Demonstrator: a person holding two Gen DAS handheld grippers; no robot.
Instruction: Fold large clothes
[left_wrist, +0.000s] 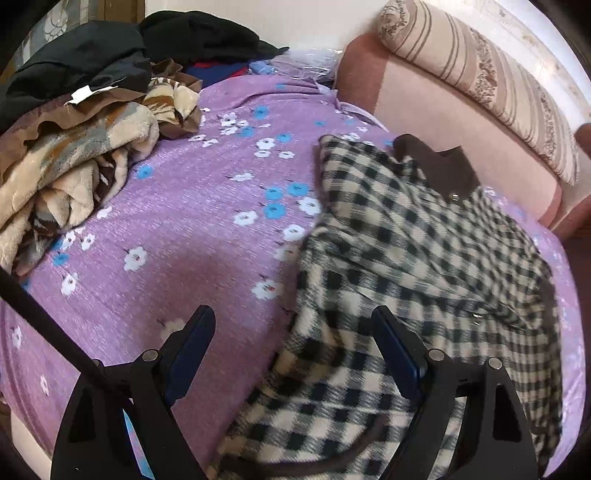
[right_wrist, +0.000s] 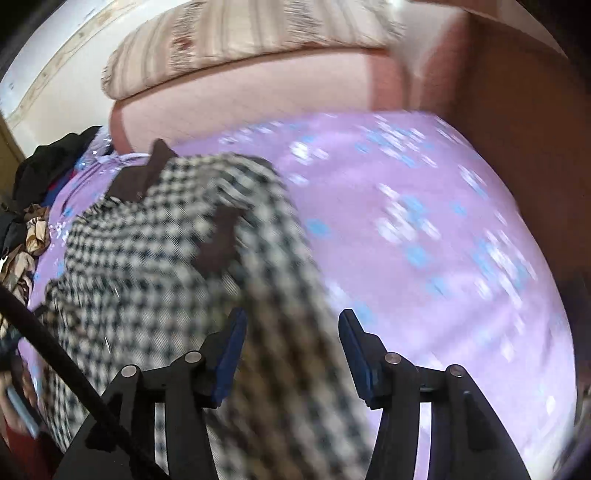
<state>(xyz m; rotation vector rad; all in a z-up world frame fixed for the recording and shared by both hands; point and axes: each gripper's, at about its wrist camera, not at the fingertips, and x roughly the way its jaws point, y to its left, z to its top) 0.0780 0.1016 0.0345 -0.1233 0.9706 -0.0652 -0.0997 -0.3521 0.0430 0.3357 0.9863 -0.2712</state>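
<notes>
On purple bedsheet (left_wrist: 177, 221), checked coat (left_wrist: 406, 258) – lengthwise, collar (left_wrist: 443, 170) twd headboard (left_wrist: 443, 99)

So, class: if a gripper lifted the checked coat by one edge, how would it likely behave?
The checked coat would probably droop and trail, since it already lies in soft folds on the purple bedsheet. Its thick, woolly look suggests some weight. It seems unlikely to slip, being fuzzy.

Black-and-cream checked coat (left_wrist: 424, 258) with brown collar (left_wrist: 443, 170); purple flowered sheet (left_wrist: 192, 206).
</notes>
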